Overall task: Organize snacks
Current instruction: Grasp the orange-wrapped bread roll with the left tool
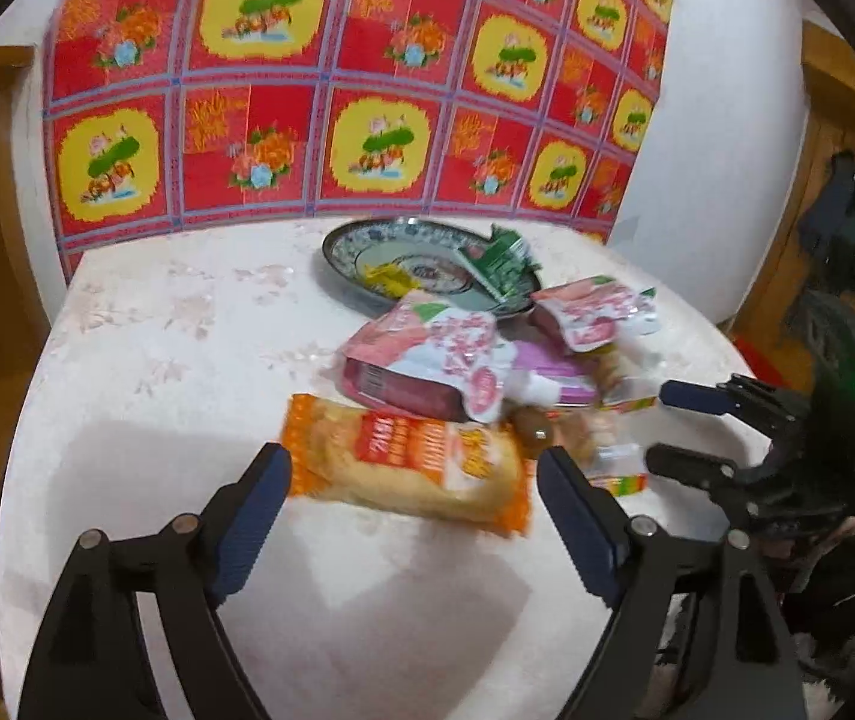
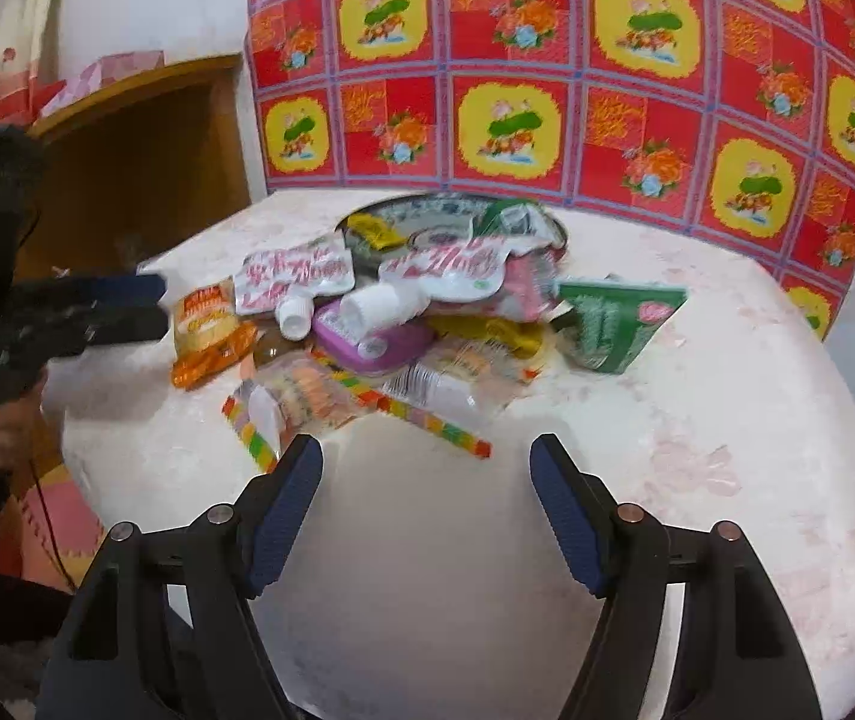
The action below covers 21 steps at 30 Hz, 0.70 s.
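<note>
Snacks: you have a loose heap of packets lying mid-surface, just in front of the patterned plate (image 1: 343, 240), which holds only a yellow wrapper and part of a green packet.
Orange packet (image 1: 406, 459): it lies at the near left edge of the heap, flat on the surface (image 1: 157, 360), closest to you.
Long axis: the orange packet runs left to right across your left view, slightly tilted, so its length spans the gap between the jaws rather than pointing into it.
Left hand-held gripper (image 1: 412, 498): the jaws are spread wide, with the packet's near edge between the tips; the pads do not press on it.
Right hand-held gripper (image 2: 424, 474): its jaws are spread too and hold nothing; it hovers over bare surface, just short of the striped candy strip (image 2: 421, 414) at the heap's near edge.
Nearer hand: your left is the closer one to the orange packet; your right sits to its far right.
Coming move: you will likely need to turn the left wrist, or take the packet across its narrow width, before closing.
</note>
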### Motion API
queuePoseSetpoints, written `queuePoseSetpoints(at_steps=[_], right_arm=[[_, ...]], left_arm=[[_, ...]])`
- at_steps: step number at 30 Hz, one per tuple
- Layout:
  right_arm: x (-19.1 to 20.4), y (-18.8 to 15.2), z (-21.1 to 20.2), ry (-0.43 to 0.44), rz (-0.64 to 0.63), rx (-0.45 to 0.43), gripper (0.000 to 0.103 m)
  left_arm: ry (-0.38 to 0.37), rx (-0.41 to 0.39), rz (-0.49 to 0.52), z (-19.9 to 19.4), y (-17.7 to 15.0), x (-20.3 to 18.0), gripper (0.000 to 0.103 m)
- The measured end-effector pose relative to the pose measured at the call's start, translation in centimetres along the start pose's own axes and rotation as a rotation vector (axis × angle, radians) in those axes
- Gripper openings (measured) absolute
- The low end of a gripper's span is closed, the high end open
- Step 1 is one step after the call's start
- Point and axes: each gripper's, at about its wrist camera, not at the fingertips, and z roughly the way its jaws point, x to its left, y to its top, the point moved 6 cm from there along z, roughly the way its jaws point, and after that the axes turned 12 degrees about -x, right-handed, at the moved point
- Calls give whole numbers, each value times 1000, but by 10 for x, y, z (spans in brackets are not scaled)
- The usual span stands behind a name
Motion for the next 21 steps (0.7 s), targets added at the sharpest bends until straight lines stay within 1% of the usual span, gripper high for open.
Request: queuePoseSetpoints(at_steps=[2, 5, 7, 9, 13, 16, 19, 21], right_arm=[[1, -2, 1, -2, -10, -2, 74], [0, -4, -1, 8, -10, -12, 74], [-1, -4, -1, 18, -6, -17, 74], [-2, -4, -1, 19, -8, -22, 74], [-3, -4, -1, 21, -14, -32, 74], [-4, -4, -1, 27, -14, -37, 74], [-3, -4, -1, 27, -17, -39, 74], [-3, -4, 0, 23, -21, -41, 74]], left_arm=[[-10, 36, 9, 7, -1, 2, 89], [-31, 93, 50, 16, -4, -3, 92], [-32, 107, 84, 19, -4, -9, 95], [-22, 126, 120, 23, -6, -14, 97], [23, 151, 184, 32, -12, -18, 97], [17, 144, 165, 31, -9, -15, 97], [8, 140, 109, 32, -6, -7, 97], [-17, 137, 65, 29, -4, -4, 94]])
